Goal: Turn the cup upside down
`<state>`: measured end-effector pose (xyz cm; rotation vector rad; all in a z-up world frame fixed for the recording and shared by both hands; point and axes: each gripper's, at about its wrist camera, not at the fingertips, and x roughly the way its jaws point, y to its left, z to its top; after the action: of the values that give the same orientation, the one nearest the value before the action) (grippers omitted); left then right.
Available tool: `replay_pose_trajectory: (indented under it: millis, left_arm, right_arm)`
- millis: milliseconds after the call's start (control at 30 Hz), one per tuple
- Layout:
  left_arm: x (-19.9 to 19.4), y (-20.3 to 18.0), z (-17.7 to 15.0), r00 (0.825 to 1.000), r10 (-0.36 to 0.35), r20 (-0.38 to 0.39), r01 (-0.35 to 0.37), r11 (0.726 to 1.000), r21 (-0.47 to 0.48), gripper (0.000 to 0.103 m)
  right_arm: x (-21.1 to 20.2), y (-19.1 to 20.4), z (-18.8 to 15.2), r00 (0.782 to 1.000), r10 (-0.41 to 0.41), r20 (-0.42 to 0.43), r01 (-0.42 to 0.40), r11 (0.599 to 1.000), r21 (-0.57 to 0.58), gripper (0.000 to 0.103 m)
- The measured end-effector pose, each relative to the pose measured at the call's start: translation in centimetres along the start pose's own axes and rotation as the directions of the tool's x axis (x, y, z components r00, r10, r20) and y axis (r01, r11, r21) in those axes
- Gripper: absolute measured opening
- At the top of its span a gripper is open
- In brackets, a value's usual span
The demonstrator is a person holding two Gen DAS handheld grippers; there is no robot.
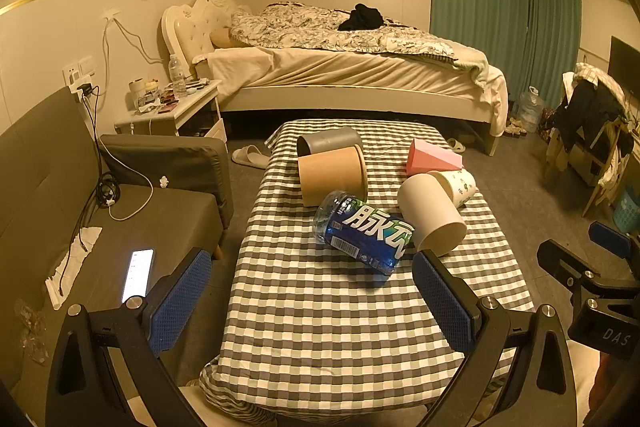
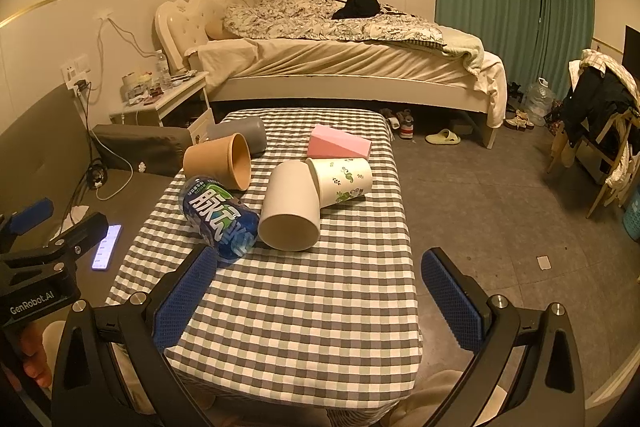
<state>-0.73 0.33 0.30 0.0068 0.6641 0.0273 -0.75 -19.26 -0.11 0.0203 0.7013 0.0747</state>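
Checked tablecloth (image 2: pixel 288 307) carries the white cup (image 2: pixel 291 207) on its side, mouth toward both wide-apart, empty tongs (image 2: pixel 320 291).

Four cups lie tipped on the checked table (image 1: pixel 360 327): grey cup (image 1: pixel 330 143), brown cup (image 1: pixel 332 173), white cup (image 1: pixel 432 213), leaf-printed cup (image 1: pixel 460 187). One blue bottle (image 1: pixel 366 237), one pink block (image 1: pixel 432 157).
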Motion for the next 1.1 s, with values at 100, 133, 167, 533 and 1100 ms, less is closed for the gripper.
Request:
replay_pose_trajectory:
  millis: [100, 133, 167, 533, 1100]
  left_arm:
    - [0.0, 0.0, 0.0, 1.000, 0.002, -0.002, -0.002, 1.000, 0.003, 0.103]
    - [0.0, 0.0, 0.0, 1.000, 0.001, -0.002, -0.001, 1.000, 0.001, 0.103]
    - [0.0, 0.0, 0.0, 1.000, 0.001, -0.002, -0.001, 1.000, 0.000, 0.103]
    - [0.8, -0.5, -0.3, 1.000, 0.006, -0.021, -0.005, 1.000, 0.003, 0.103]
    - [4.6, -1.5, 3.8, 0.997, 0.022, -0.069, -0.024, 0.999, -0.032, 0.103]
  right_arm:
    - [0.0, -0.1, 0.0, 1.000, 0.003, -0.001, -0.003, 1.000, 0.002, 0.103]
    - [0.0, -0.1, 0.0, 1.000, 0.003, -0.001, -0.003, 1.000, 0.002, 0.103]
    - [-0.1, -0.1, 0.1, 1.000, 0.004, -0.001, -0.004, 1.000, 0.001, 0.103]
    - [0.0, -0.1, 0.1, 1.000, 0.010, -0.004, -0.010, 1.000, 0.004, 0.103]
    - [2.6, -3.0, 5.2, 0.995, 0.068, -0.070, -0.071, 0.997, -0.037, 0.103]
